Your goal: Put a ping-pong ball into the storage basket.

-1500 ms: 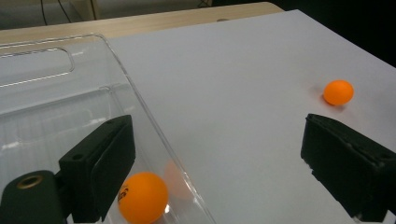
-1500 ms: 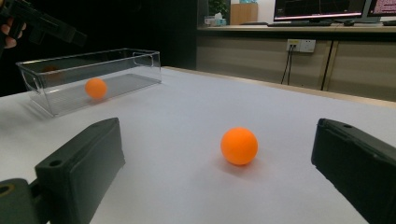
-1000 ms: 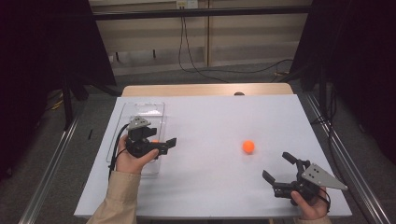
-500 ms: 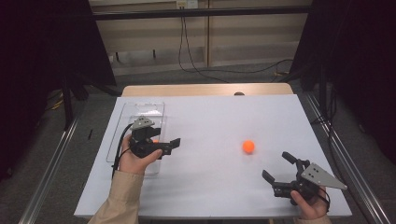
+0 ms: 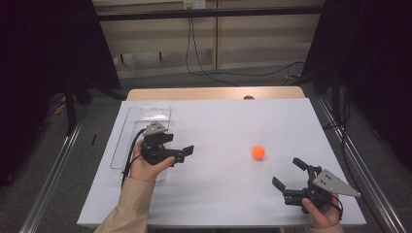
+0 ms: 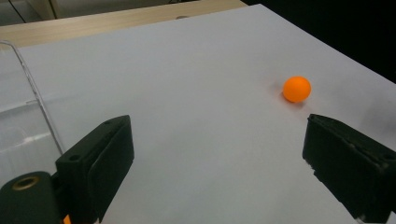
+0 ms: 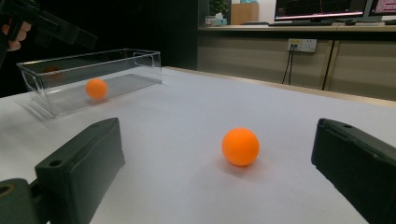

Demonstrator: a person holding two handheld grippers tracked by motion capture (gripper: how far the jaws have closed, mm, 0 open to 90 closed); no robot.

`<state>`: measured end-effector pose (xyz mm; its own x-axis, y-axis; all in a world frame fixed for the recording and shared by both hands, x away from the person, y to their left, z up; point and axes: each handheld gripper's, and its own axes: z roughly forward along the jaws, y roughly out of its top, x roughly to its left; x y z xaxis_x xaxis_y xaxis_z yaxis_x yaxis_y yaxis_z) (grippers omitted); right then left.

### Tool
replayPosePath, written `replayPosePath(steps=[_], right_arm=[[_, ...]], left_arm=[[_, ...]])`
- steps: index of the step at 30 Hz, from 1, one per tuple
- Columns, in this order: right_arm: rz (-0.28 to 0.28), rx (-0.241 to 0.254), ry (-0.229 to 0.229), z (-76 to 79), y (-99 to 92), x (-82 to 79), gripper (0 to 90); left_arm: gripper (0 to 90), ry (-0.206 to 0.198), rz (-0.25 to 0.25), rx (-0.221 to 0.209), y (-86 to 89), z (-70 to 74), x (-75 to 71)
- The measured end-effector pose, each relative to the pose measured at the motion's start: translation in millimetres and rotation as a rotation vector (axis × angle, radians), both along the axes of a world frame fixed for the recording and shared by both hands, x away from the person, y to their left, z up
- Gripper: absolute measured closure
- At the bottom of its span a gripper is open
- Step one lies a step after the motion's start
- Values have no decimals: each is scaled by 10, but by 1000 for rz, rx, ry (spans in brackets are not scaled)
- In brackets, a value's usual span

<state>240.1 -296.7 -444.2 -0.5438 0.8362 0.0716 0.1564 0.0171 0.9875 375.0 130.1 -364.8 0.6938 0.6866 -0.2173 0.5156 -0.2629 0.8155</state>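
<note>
An orange ball [image 5: 258, 152] lies on the white table, right of centre. My left gripper [image 5: 179, 143] is held at the right edge of a clear plastic box [image 5: 145, 115], open and holding nothing, its jaws pointing toward the ball. My right gripper [image 5: 287, 172] is near the front right corner, open, jaws aimed at the ball from a short way off. In the left gripper view the ball [image 6: 296, 88] lies far ahead on the right. In the right gripper view the ball [image 7: 240, 146] lies close ahead between the open jaws. A second orange ball [image 7: 96, 88] sits inside the box [image 7: 135, 70].
The white table top [image 5: 218, 121] has a wooden strip [image 5: 214, 93] along its far edge. Metal rails [image 5: 357, 165] run along both sides of the table. Dark curtains stand left and right, and cables hang on the far wall.
My left gripper has shifted a little to the right, away from the box. The right gripper has edged slightly left. The ball on the table has not moved.
</note>
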Motion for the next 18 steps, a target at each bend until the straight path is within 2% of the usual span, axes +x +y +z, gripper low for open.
replayPosePath(steps=[18], right_arm=[[5,1,-3,3,11,4,17]], left_arm=[[85,-1,-44,10,-229,-31,5]])
